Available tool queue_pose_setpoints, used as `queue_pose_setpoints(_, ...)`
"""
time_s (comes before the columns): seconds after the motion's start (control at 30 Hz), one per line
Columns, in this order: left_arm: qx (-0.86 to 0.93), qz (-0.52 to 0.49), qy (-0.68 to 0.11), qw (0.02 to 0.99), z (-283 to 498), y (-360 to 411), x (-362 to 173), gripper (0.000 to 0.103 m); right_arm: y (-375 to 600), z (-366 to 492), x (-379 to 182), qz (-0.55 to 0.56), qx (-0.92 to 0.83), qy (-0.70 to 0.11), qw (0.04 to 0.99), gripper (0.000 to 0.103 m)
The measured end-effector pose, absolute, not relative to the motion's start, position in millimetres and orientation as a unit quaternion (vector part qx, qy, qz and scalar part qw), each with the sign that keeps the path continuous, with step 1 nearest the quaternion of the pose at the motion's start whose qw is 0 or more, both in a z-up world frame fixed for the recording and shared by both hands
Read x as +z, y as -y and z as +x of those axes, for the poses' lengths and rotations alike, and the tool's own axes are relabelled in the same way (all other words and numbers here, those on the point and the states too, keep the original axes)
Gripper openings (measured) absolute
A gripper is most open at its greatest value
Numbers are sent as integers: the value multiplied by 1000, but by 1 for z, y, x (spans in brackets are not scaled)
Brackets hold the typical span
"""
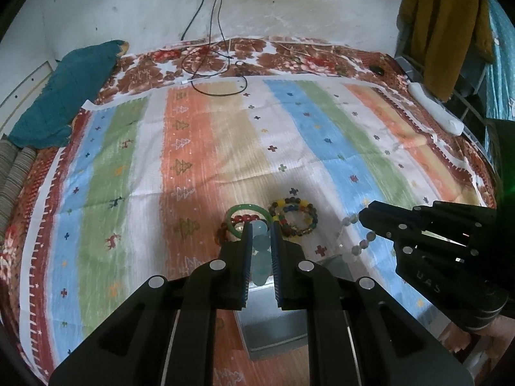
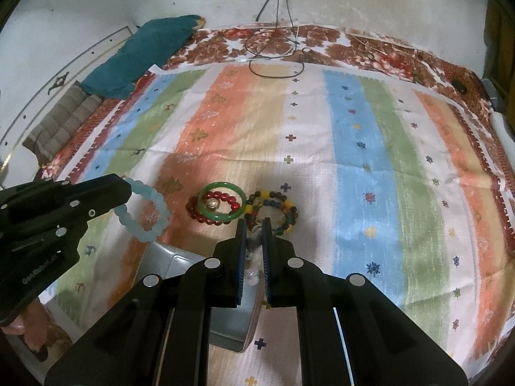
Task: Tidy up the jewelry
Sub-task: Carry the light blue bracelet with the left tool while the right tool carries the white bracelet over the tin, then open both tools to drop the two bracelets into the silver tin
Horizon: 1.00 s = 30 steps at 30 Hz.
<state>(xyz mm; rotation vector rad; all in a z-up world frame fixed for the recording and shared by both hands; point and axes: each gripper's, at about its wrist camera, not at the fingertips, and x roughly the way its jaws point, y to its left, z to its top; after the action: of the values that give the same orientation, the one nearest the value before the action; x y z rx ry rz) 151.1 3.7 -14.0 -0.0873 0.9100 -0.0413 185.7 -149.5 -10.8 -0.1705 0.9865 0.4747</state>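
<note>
My left gripper [image 1: 260, 225] is shut on a pale blue bead bracelet [image 1: 260, 241], held above a grey box [image 1: 273, 325]; the bracelet hangs from it in the right wrist view [image 2: 145, 212]. My right gripper [image 2: 254, 222] is shut on a clear, greyish bead bracelet [image 2: 252, 257], which dangles from it in the left wrist view [image 1: 362, 241]. On the striped cloth lie a green bangle [image 2: 222, 201], a dark red bead bracelet [image 2: 206, 212] and a multicoloured bead bracelet [image 2: 273, 209].
The grey box [image 2: 206, 292] sits on the cloth under both grippers. A teal pillow [image 1: 61, 96] lies at the far left. Black cables [image 1: 212, 70] trail from the wall. A white power strip [image 1: 437, 109] lies at the right edge.
</note>
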Motion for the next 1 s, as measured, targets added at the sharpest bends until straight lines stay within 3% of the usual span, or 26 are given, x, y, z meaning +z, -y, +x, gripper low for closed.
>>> queue_pose_setpoints(0.83,-20,-49,-439,897,115,2,-15,11,150,140,-5,-81,251,-457,849,11)
queue_pose_setpoints(0.9,-7,-59,-451,890,116,-2,-20,12,151,144,-8,-84,235,-463,851,13)
queue_pose_setpoints(0.97,7,-61,-456,888,117,-6,-22,14,154,147,-9,-84,222,-466,852,33)
queue_pose_setpoints(1.0,9,-64,-457,887,117,-9,-23,17,155,149,-10,-82,219,-468,852,36)
